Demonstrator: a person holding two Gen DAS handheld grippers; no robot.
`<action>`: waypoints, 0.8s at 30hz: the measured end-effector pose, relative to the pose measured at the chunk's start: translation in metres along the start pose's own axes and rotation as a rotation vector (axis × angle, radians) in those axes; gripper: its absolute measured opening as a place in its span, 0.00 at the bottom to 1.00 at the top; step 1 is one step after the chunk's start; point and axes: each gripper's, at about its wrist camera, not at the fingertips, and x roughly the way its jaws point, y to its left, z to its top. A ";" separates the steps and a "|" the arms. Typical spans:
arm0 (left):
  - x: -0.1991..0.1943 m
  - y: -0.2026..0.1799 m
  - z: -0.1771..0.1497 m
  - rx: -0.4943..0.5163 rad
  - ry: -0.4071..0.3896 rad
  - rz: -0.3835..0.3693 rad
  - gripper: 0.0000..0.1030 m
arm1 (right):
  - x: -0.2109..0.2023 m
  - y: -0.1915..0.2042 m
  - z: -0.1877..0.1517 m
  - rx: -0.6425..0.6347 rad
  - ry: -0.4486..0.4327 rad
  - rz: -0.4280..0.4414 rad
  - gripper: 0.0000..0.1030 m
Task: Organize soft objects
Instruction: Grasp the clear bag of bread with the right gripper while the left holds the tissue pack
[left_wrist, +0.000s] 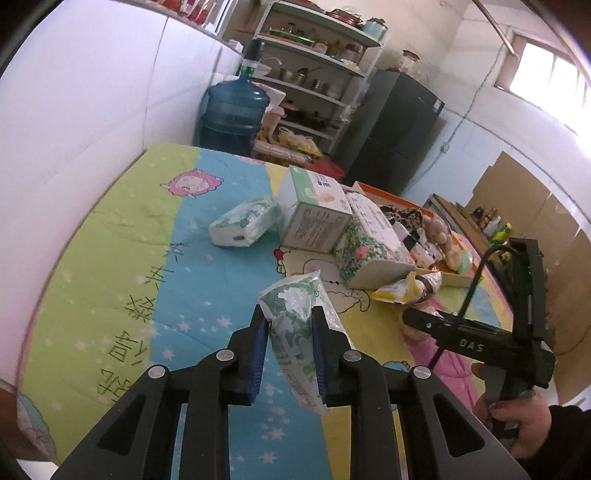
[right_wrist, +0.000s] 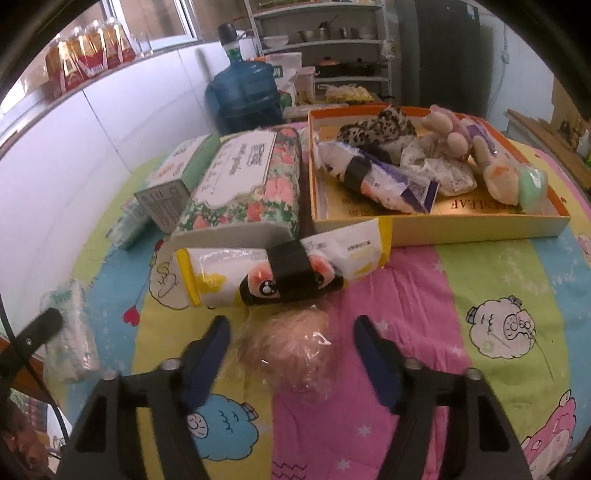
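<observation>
Left gripper (left_wrist: 288, 350) pinches a green-white tissue pack (left_wrist: 299, 325), lifted off quilt (left_wrist: 122, 258). Right gripper (right_wrist: 291, 354) half-wide, straddling wrapped pink plush (right_wrist: 291, 354), pads not touching.

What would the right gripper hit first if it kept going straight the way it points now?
Probably the plastic-wrapped pinkish soft item lying between the right gripper's open jaws on the quilt. Beyond it lies the yellow-edged packet with a black band; depth is unclear.

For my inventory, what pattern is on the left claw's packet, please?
White with green flowers; left wrist view.
</observation>
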 end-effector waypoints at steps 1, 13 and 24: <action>0.000 0.000 0.000 0.003 0.001 -0.001 0.22 | 0.001 0.001 0.000 0.001 0.008 0.006 0.55; -0.010 0.006 0.006 0.032 0.000 -0.020 0.22 | -0.009 0.015 -0.013 -0.013 0.008 -0.043 0.53; -0.021 0.005 0.009 0.072 -0.010 -0.070 0.22 | -0.041 0.018 -0.032 0.008 -0.029 -0.079 0.52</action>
